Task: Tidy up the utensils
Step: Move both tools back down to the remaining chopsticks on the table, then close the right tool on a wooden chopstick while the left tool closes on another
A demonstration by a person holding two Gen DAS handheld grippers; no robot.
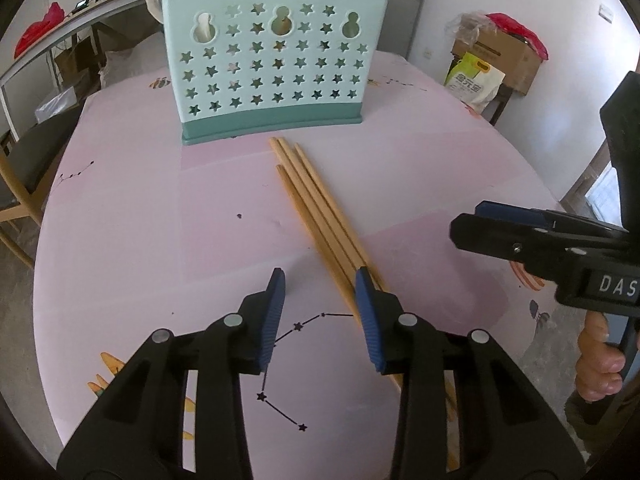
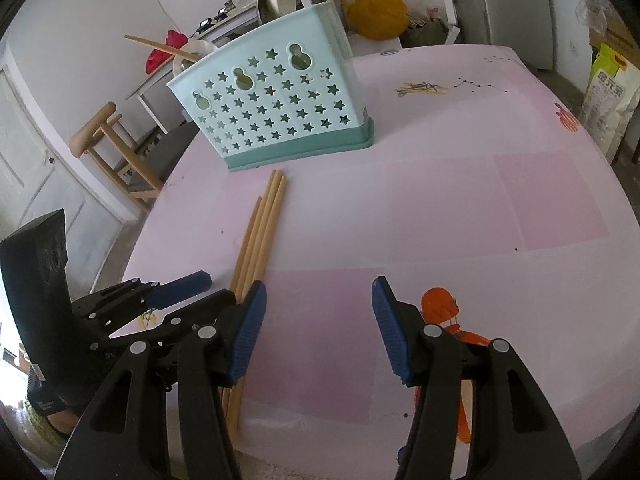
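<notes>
Chopsticks lie lengthwise between the table's near edge and the holder.

The chopsticks [image 1: 316,216] point at the utensil holder [image 1: 268,60]; the left gripper [image 1: 320,312], spread and empty, is nearest, its right finger touching them, while the right gripper [image 2: 318,320] hangs spread beside them.

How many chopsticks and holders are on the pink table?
Chopsticks: 4
Utensil holder: 1
Total: 5
</notes>
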